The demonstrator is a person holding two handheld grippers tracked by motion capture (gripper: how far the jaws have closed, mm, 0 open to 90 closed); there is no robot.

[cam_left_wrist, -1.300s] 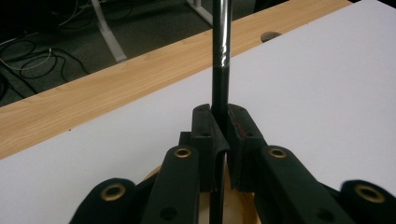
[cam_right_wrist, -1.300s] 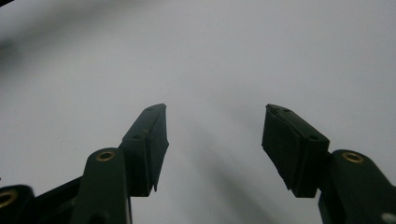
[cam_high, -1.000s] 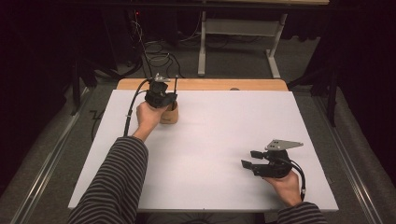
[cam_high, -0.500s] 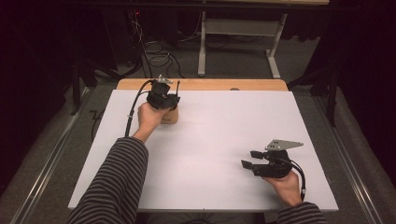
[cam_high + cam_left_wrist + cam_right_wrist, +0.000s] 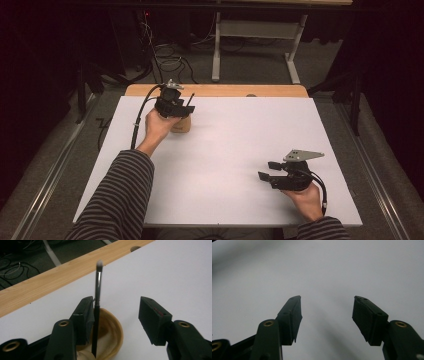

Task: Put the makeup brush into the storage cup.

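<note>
Left gripper (image 5: 115,315): jaws spread over cup (image 5: 110,337), brush (image 5: 97,307) touching one jaw
Right gripper (image 5: 327,315): jaws spread, nothing held, above table (image 5: 235,130)
Writing: none readable

Glossy black brush (image 5: 95,335) stands in smooth tan cup (image 5: 113,336)

White sheet (image 5: 235,150) covering most of a wooden table; bare wood strip (image 5: 225,90) along the far edge, with a small hole (image 5: 251,95). Beyond: grey floor, loose cables (image 5: 167,62) and a white desk frame (image 5: 255,30) against a dark background.
</note>
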